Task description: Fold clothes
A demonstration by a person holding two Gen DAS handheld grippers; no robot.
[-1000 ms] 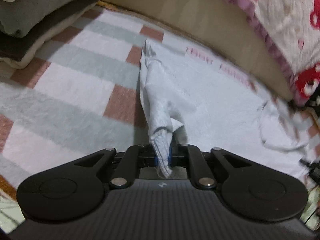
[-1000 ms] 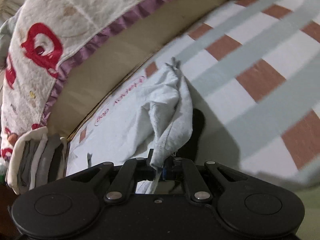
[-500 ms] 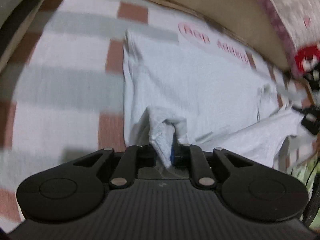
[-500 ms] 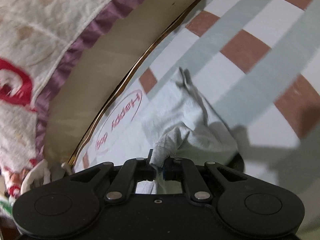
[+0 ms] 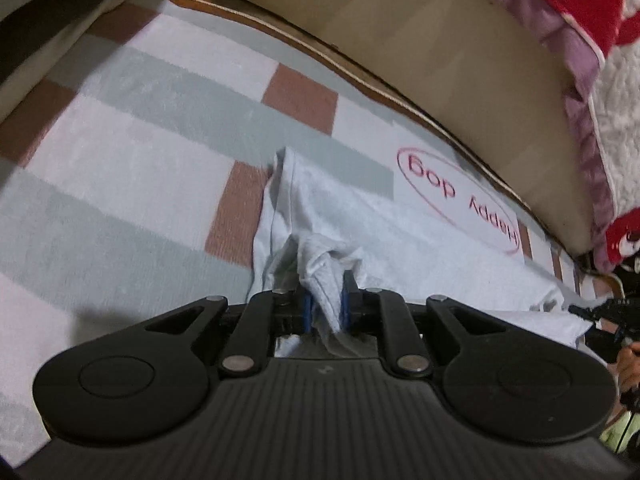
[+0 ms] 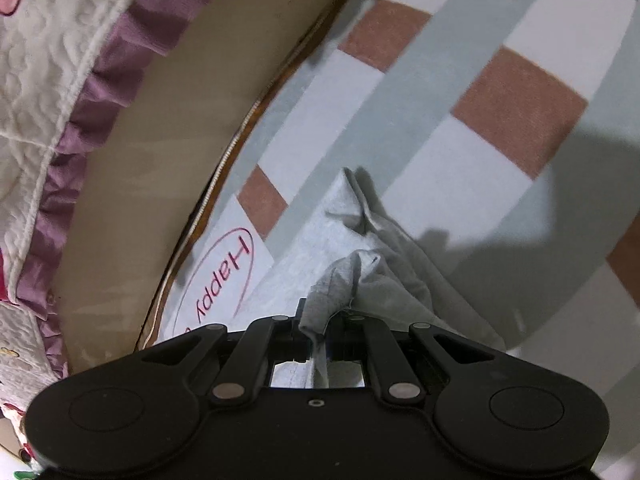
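A pale grey-white T-shirt [image 5: 360,216] with a red oval print [image 5: 460,200] lies on the checked blanket beside the bed base. My left gripper [image 5: 325,304] is shut on a bunched fold at the shirt's left side, with cloth pinched between the blue pads. In the right wrist view the same shirt [image 6: 320,240] and its print [image 6: 224,276] show, and my right gripper [image 6: 318,332] is shut on a raised wad of its fabric. The right gripper [image 5: 600,316] and the person's hand [image 5: 628,364] also show at the far right of the left wrist view.
The checked blanket [image 5: 140,152] of white, grey-green and brown squares spreads left of the shirt and, in the right wrist view [image 6: 480,160], to its right. A beige bed base [image 5: 400,20] with a red-and-white quilt [image 5: 580,8] bounds the far side. Folded clothes [image 5: 48,8] are stacked at top left.
Both grippers have carried their pinched cloth across the shirt toward the bed base. The print now looks closer and larger. The folded stack has slid to the left wrist view's corner.
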